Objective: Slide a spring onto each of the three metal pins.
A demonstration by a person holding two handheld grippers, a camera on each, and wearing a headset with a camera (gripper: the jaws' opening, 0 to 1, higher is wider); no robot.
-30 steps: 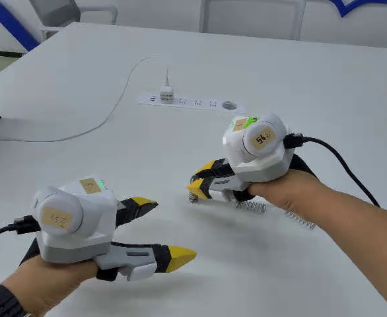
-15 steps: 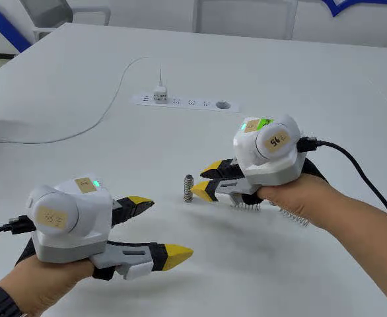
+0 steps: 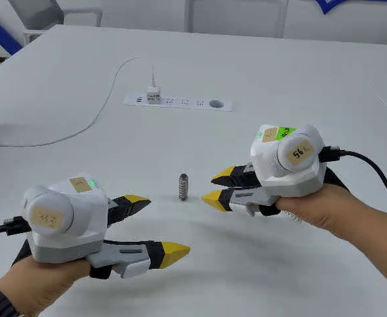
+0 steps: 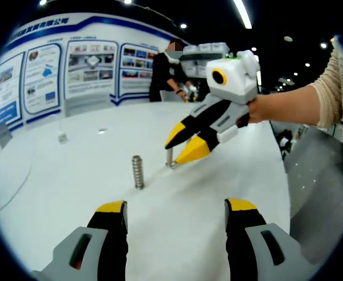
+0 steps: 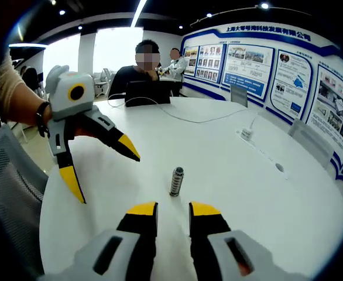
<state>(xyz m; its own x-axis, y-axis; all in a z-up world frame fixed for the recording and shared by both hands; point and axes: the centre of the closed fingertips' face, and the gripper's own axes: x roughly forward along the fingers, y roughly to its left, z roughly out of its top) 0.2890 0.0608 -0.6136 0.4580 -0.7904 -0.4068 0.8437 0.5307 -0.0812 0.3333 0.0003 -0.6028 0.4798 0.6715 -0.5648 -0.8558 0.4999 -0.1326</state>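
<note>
White table (image 3: 259, 79); grey spring (image 3: 183, 187); left claw (image 3: 167, 224), right claw (image 3: 209, 187) yellow-tipped, black, white-bodied.

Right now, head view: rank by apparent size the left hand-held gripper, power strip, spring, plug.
1. left hand-held gripper, though it sits nearest the camera, which inflates it.
2. power strip, farther back on the table.
3. spring and plug look about alike; no ranking.
</note>
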